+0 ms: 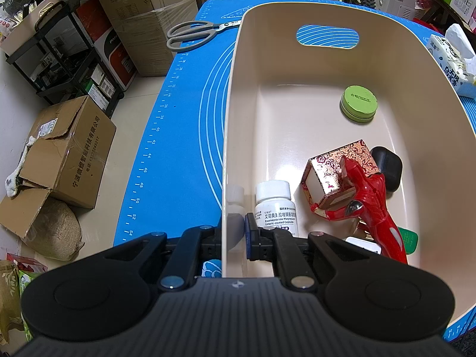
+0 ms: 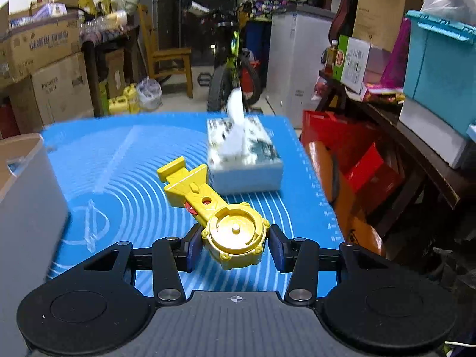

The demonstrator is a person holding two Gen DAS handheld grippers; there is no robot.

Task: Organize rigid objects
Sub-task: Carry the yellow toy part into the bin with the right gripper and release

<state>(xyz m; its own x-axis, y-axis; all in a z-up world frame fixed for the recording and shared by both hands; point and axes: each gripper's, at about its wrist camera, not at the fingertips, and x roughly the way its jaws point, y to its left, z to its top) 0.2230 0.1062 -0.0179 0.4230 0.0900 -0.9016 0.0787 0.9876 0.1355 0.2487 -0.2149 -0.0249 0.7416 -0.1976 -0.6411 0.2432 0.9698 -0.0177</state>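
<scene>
The blue bench carries a cream basket. The left tongs are closed on the basket's near wall, one finger inside and one outside. The yellow toy launcher has its round head between the fingers of the right tongs, which are half open, with narrow gaps on both sides; its handle points away toward the tissue box.

Tissue box motion-blurred, print unreadable. Green item mostly hidden behind red toy; identity undeterminable.
</scene>
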